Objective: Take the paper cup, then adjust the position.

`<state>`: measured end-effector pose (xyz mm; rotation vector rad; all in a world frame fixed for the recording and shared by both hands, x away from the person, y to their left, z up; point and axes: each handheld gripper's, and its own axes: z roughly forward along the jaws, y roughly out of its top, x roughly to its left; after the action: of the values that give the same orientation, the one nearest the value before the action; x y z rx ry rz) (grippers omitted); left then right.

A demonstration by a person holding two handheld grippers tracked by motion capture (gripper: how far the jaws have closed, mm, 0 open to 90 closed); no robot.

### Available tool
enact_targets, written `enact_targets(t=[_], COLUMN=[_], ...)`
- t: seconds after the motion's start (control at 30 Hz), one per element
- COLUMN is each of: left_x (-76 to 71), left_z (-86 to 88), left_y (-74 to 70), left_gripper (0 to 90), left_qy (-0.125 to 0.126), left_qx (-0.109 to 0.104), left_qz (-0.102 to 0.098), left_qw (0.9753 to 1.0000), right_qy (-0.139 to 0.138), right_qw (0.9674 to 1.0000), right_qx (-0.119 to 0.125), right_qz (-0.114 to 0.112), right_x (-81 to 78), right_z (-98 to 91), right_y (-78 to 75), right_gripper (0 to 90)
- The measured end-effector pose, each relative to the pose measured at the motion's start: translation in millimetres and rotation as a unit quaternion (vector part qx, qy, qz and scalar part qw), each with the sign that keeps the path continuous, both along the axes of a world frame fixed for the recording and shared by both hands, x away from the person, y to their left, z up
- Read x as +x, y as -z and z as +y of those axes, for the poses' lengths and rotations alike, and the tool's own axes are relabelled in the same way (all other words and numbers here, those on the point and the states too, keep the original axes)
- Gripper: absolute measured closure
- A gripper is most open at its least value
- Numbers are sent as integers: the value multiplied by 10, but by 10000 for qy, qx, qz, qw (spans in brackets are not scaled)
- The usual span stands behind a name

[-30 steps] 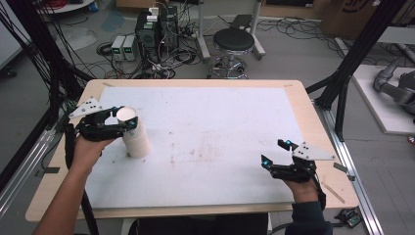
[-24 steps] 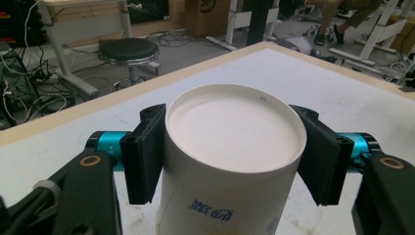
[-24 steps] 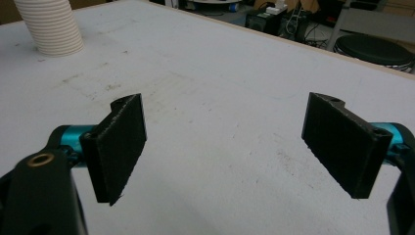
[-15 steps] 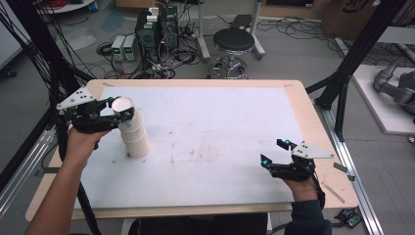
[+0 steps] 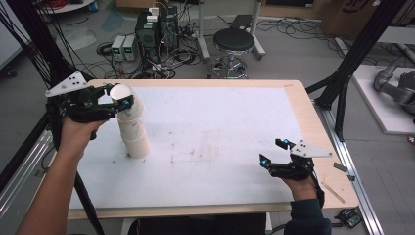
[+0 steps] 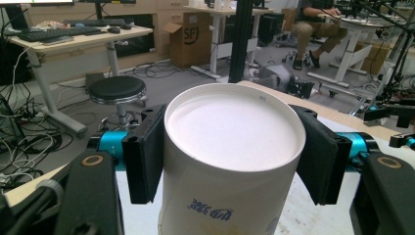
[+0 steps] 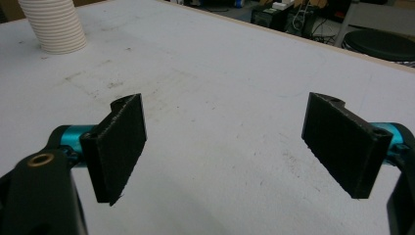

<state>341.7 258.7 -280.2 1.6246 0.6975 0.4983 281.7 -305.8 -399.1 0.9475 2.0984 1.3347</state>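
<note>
Apparently left tool (image 5: 121,101) around cup (image 6: 234,147)

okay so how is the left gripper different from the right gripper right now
The left gripper is closed on the top paper cup of a stack at the table's left side; the right gripper holds nothing. The left one's jaws press the cup's sides, while the right one's jaws stand wide apart over bare table. The left is raised above the stack; the right sits low near the front edge. Both have black jaws.
</note>
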Motion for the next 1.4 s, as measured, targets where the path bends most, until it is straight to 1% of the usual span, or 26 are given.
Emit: enact_targets(t=[0.07, 0.17, 0.23, 0.37, 0.47, 0.53, 0.57, 0.6, 0.67, 0.7, 0.73, 0.77, 0.83, 0.87, 0.93, 1.0, 1.03, 1.07, 1.1, 1.2, 1.27, 1.33, 1.4], left_x=[-6, -18, -24, -29, -48, -58, -63, -69, -79, -81, -76, -74, -69, -66, -60, -64, -72, -82, -98, -122, -120, -107, -93], left_z=[8, 18, 19, 8, -58, -121, -163, -207, -315, -354, -420, -478, -575, -642, -726, -812, -842, -867, -903, -979, -1027, -1072, -1127], left_y=[1, -23, -58, -154, -212, -223, -221, -212, -169, -148, -110, -77, -16, 26, 81, 152, 182, 205, 244, 326, 368, 400, 431], left_gripper=[349, 350, 351, 351, 352, 352, 352, 352, 352, 352, 352, 352, 352, 352, 352, 352, 352, 351, 351, 352, 351, 351, 350], left_qy=[-5, -38, -60, -20, 158, 288, 367, 435, 619, 669, 784, 867, 1011, 1115, 1230, 1300, 1338, 1348, 1390, 1487, 1554, 1618, 1679], left_qx=[-32, -96, -119, -123, -200, -208, -207, -215, -236, -233, -212, -206, -216, -198, -115, -149, -126, -123, -132, -137, -152, -169, -164], left_qz=[-12, -99, -155, -220, -235, -237, -229, -199, -170, -136, -86, -53, -5, 14, 39, 84, 89, 94, 100, 105, 132, 146, 175], left_qw=[10000, 9999, 9998, 9997, 9994, 9991, 9988, 9986, 9977, 9974, 9967, 9960, 9946, 9936, 9923, 9914, 9909, 9907, 9901, 9887, 9876, 9866, 9855], right_qy=[3, -10, -17, -17, -21, -59, -79, -79, -126, -205, -205, -281, -338, -469, -506, -611, -707, -737, -737, -862, -1012, -1044, -1184], right_qw=[10000, 10000, 10000, 10000, 10000, 10000, 9999, 9999, 9999, 9996, 9996, 9994, 9991, 9984, 9982, 9977, 9971, 9969, 9969, 9959, 9946, 9943, 9927], right_qx=[6, 14, 0, 4, 33, 36, 58, 58, 77, 105, 105, 101, 112, 120, 112, 148, 145, 143, 143, 131, 112, 97, 99], right_qz=[-7, -9, 32, 3, 6, 8, 46, 46, 74, 154, 154, 183, 243, 296, 291, 269, 257, 253, 253, 251, 221, 213, 216], right_x=[-1, 2, 2, 0, -1, 4, 8, 8, 18, 20, 20, 21, 20, 30, 29, 38, 58, 65, 65, 104, 155, 170, 209], right_z=[1, 1, 8, 11, 15, 26, 44, 44, 67, 99, 99, 116, 143, 175, 185, 216, 256, 272, 272, 330, 403, 422, 499], right_y=[-4, -5, 5, -4, -10, -11, -14, -14, -20, -22, -22, -20, -19, -25, -30, -44, -66, -75, -75, -119, -171, -179, -200], right_gripper=[168, 168, 168, 168, 168, 168, 167, 167, 167, 167, 167, 167, 167, 167, 168, 168, 168, 168, 168, 168, 167, 167, 167])
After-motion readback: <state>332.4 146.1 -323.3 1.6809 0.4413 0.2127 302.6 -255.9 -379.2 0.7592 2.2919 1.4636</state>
